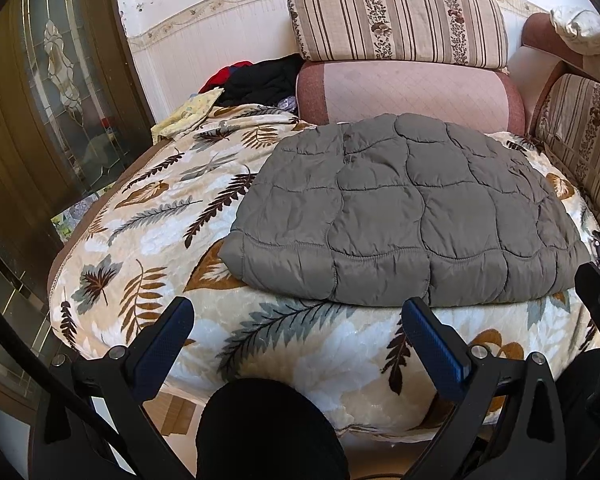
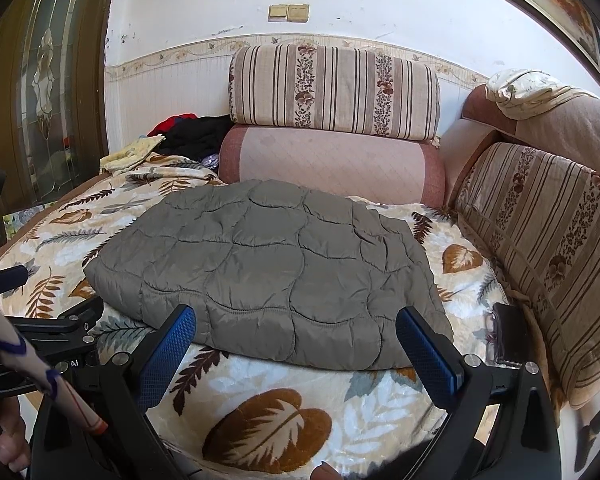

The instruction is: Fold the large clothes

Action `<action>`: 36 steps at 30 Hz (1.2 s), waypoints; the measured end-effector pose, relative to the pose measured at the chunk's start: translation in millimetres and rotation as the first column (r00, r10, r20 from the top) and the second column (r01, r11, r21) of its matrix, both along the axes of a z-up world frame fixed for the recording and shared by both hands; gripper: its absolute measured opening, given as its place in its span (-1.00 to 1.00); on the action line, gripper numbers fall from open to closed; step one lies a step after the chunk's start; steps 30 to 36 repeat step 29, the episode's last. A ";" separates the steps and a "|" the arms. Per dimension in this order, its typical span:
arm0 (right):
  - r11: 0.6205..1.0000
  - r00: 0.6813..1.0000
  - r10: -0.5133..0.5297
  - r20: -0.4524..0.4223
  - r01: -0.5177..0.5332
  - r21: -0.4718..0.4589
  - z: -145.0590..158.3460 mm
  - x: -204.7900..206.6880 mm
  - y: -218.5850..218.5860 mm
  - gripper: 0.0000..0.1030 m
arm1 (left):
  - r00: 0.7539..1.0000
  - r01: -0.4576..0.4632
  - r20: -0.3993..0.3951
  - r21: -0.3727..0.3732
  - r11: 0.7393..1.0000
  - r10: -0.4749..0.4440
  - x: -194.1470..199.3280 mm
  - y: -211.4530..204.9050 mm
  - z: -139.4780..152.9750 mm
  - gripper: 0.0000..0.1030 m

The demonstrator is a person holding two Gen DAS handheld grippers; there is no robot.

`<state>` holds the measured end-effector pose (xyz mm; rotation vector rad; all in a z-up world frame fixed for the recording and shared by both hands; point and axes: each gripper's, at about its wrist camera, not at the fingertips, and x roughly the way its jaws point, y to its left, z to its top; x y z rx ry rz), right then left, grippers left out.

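A grey quilted jacket (image 1: 412,208) lies folded into a flat rectangle on the leaf-patterned blanket (image 1: 148,216); it also shows in the right wrist view (image 2: 272,272). My left gripper (image 1: 296,320) is open and empty, held just short of the jacket's near edge. My right gripper (image 2: 296,328) is open and empty, its fingers either side of the jacket's near edge, above it. Part of the left gripper (image 2: 8,280) shows at the left of the right wrist view.
Striped and pink cushions (image 1: 400,20) stand behind the jacket, more striped cushions (image 2: 540,248) along the right. Black, red and yellow clothes (image 1: 256,80) are piled at the back left. A glass door (image 1: 56,80) is on the left. A dark phone-like object (image 2: 508,332) lies at the blanket's right edge.
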<state>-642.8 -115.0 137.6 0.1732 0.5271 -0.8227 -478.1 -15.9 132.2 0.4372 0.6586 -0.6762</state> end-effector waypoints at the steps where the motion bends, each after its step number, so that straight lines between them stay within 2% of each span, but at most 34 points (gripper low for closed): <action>1: 1.000 1.000 0.000 0.000 0.000 -0.001 0.1 0.2 0.0 0.98 | 1.000 0.000 0.001 0.000 1.000 0.000 -0.1 0.0 -0.1 1.00; 21: 1.000 1.000 -0.006 -0.002 0.006 0.006 -4.7 -2.2 -1.4 0.98 | 1.000 0.000 0.006 -0.003 1.000 0.000 -1.0 0.7 -0.7 1.00; 25: 1.000 1.000 -0.007 -0.001 0.007 0.001 -3.9 -3.4 1.6 0.98 | 1.000 0.011 -0.013 -0.023 1.000 -0.011 -0.5 7.9 1.2 1.00; 29: 1.000 1.000 0.000 0.012 0.000 0.001 -0.9 -6.9 6.2 0.98 | 0.997 0.064 -0.027 -0.107 0.992 -0.067 -1.1 23.2 8.2 1.00; 36: 1.000 1.000 0.000 0.012 0.000 0.001 -0.9 -6.9 6.2 0.98 | 0.997 0.064 -0.027 -0.107 0.992 -0.067 -1.1 23.2 8.2 1.00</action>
